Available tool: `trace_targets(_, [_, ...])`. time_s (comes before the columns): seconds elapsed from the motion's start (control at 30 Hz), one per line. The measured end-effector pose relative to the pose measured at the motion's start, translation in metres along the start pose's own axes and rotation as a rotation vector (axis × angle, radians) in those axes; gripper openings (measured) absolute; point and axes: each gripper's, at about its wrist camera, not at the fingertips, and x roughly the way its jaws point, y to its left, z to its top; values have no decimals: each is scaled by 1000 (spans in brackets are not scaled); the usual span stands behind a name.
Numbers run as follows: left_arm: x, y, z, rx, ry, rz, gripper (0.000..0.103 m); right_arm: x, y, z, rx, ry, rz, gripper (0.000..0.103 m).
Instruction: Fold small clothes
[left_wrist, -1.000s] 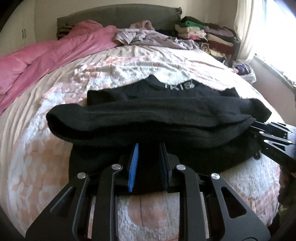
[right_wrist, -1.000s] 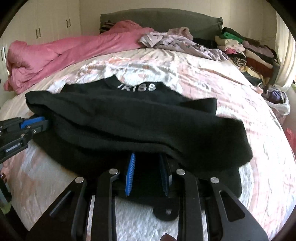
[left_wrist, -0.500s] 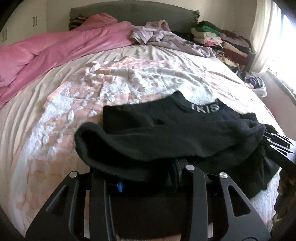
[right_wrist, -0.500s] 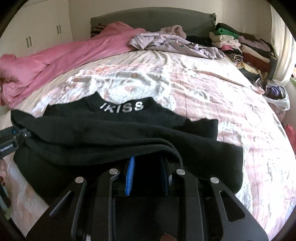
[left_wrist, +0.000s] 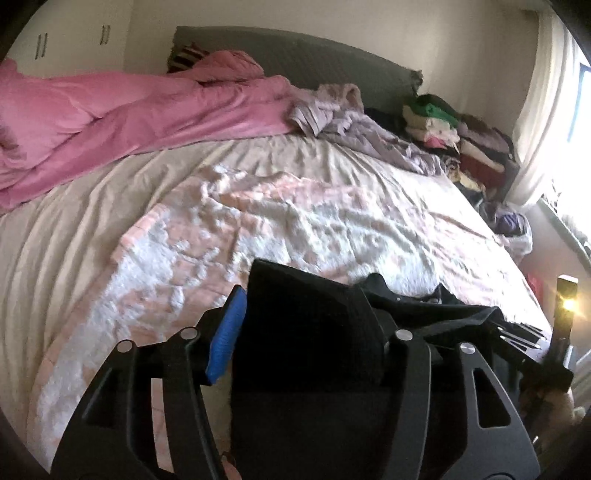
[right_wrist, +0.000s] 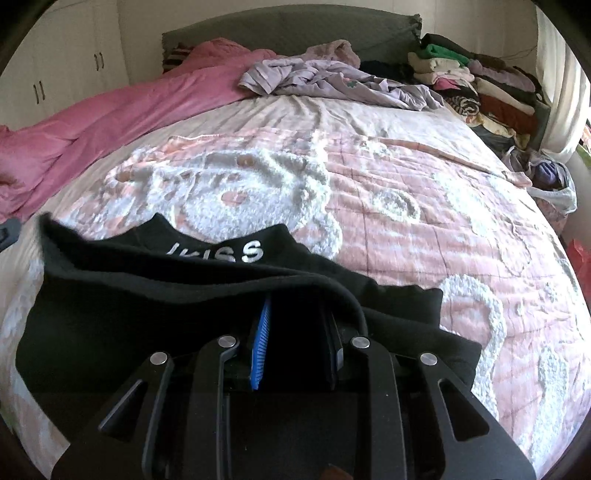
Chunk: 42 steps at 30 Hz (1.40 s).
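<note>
A black garment (right_wrist: 155, 295) with white "KISS" lettering lies on the near part of the bed, its folded edge lifted. My right gripper (right_wrist: 295, 332) is shut on that edge, cloth filling the gap between its blue pads. My left gripper (left_wrist: 306, 325) is shut on the garment's left end (left_wrist: 306, 332), raised above the blanket; black cloth drapes over its fingers. The right gripper's tips (left_wrist: 517, 332) show at the right in the left wrist view.
A pink-and-white fluffy blanket (right_wrist: 369, 192) covers the bed. A pink duvet (right_wrist: 110, 114) lies at the far left, lilac clothes (right_wrist: 332, 81) near the headboard, stacked folded clothes (right_wrist: 472, 85) at the far right, a bag (right_wrist: 550, 177) beside the bed.
Both grippers have lifted the garment's folded edge and carried it forward over the lower part. The left gripper rose and swung left, so less of the garment shows in its view.
</note>
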Motion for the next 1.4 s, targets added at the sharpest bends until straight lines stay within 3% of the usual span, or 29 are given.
trace_targets(0.2, [5, 19, -8, -41, 22, 22, 49, -8, -10, 6, 20, -55, -12, 25])
trace_targets(0.27, [10, 23, -13, -48, 40, 28, 49, -20, -19, 5, 36, -90, -13, 29])
trace_targets(0.33, [15, 25, -18, -47, 58, 29, 49, -32, -28, 3, 45, -127, -29, 43])
trace_targets(0.5, [26, 27, -30, -33, 95, 41, 49, -64, -67, -14, 117, -182, -90, 50])
trace_targets(0.57, [32, 28, -34, -27, 116, 48, 50, -67, -82, -25, 147, -167, -102, 56])
trace_targets(0.87, [56, 33, -45, -26, 176, 73, 55, -29, -103, -41, 221, -46, -37, 60])
trace_targets(0.93, [56, 31, -46, -18, 167, 74, 48, -21, -101, -39, 205, -31, -36, 60])
trace_targets(1.0, [55, 29, -47, -9, 159, 60, 33, -15, -97, -39, 190, -21, -41, 60])
trace_targets(1.07, [53, 23, -48, 32, 144, 71, 10, -14, -94, -39, 181, -14, -23, 48])
trace_targets(1.1, [50, 20, -48, 53, 132, 79, 5, -16, -92, -40, 176, -14, 1, 28])
trace_targets(1.17, [41, 16, -46, 77, 99, 72, 4, -25, -91, -39, 166, -34, 17, 9])
trace_targets(1.3, [18, 23, -36, 33, 44, 15, 3, -55, -100, -36, 209, -104, 62, 7])
trace_targets(1.4, [14, 30, -29, -2, 31, 2, 3, -60, -114, -31, 273, -106, 76, 7])
